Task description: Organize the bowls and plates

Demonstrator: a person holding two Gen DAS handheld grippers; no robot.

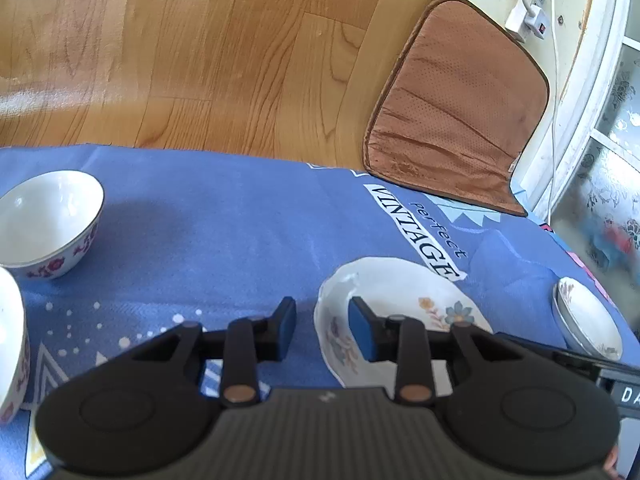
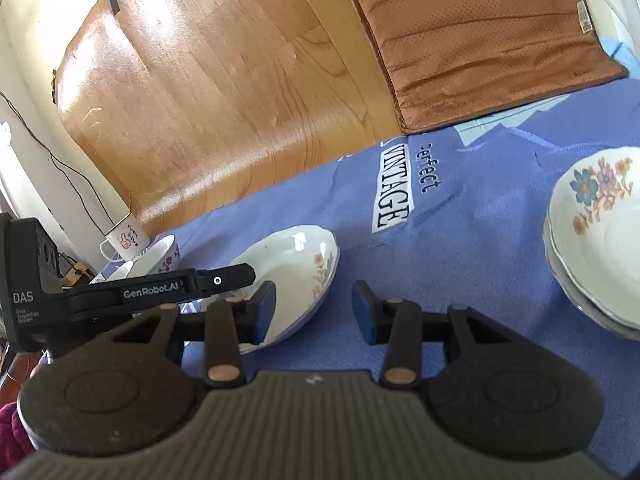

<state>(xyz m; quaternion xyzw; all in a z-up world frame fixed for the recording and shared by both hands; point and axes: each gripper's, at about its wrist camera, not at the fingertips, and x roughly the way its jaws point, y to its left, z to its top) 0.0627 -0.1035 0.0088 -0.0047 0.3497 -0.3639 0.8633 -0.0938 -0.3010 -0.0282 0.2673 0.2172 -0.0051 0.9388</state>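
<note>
A white floral plate (image 1: 392, 300) lies on the blue cloth (image 1: 224, 216). My left gripper (image 1: 322, 330) is open, with the plate's left rim between its jaws, its right finger (image 1: 362, 330) over the plate. A stack of floral plates (image 1: 586, 322) is at the right edge. Two white bowls with red flowers sit left, one whole (image 1: 48, 222) and one cut off (image 1: 10, 344). In the right wrist view my right gripper (image 2: 314, 312) is open, its left finger (image 2: 264, 310) over the same plate's (image 2: 296, 268) right rim. The plate stack (image 2: 596, 232) is to its right.
A brown cushion (image 1: 460, 104) lies on the wooden floor (image 1: 200, 52) beyond the cloth. A power strip with cables (image 1: 532, 12) is by the wall. A white mug (image 2: 124, 240) and bowls (image 2: 160, 256) stand at far left past the left gripper's body (image 2: 120, 292).
</note>
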